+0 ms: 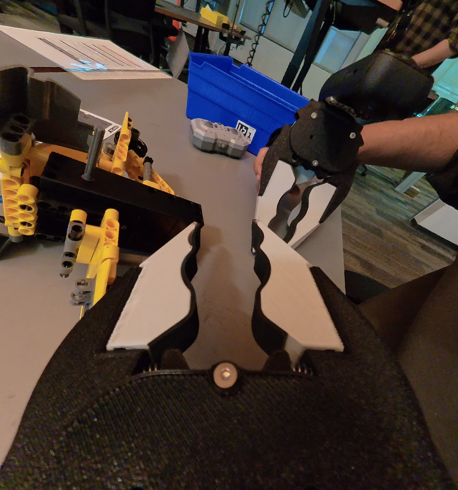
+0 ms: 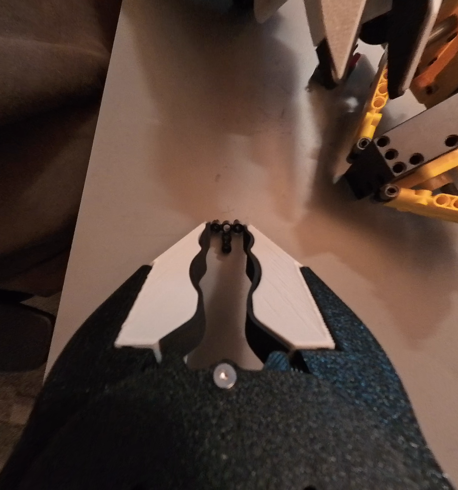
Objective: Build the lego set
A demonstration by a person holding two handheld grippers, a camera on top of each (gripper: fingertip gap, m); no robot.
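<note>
The left claw (image 1: 225,233) is hanging spread over the grey bench (image 1: 148,100), w/ nothing between its white fingers (image 1: 164,278). Its left fingertip is sitting just beside the near corner of a black block (image 1: 121,196) that belongs to a yellow-and-black building-brick model (image 1: 63,185). The model is standing on the bench to the left of that claw, w/ yellow perforated beams (image 1: 108,233), grey pins and a dark upright axle (image 1: 94,153) sticking out of the block.

The right claw (image 2: 226,226) is pinching a small black T-shaped connector piece (image 2: 226,234) at its fingertips; the fingers are nearly together around it, tips pointing down at the bench (image 2: 196,132) near its edge. In the left wrist view that same claw (image 1: 289,228) is showing farther off to the right, held by a person's hand, tips angled down close to the bench surface; the small piece isn't discernible from there.

In the right wrist view the model (image 2: 408,164) is lying off to the upper right, well apart from the pinched piece, and the white fingers of the other claw are showing at the top, blurred.

Farther back on the bench a grey battery-box-type unit (image 1: 218,138) is resting just in front of a blue plastic bin (image 1: 236,90) w/ a small white tag (image 1: 245,130) on its front. A printed sheet (image 1: 84,53) is lying at the far left.
</note>
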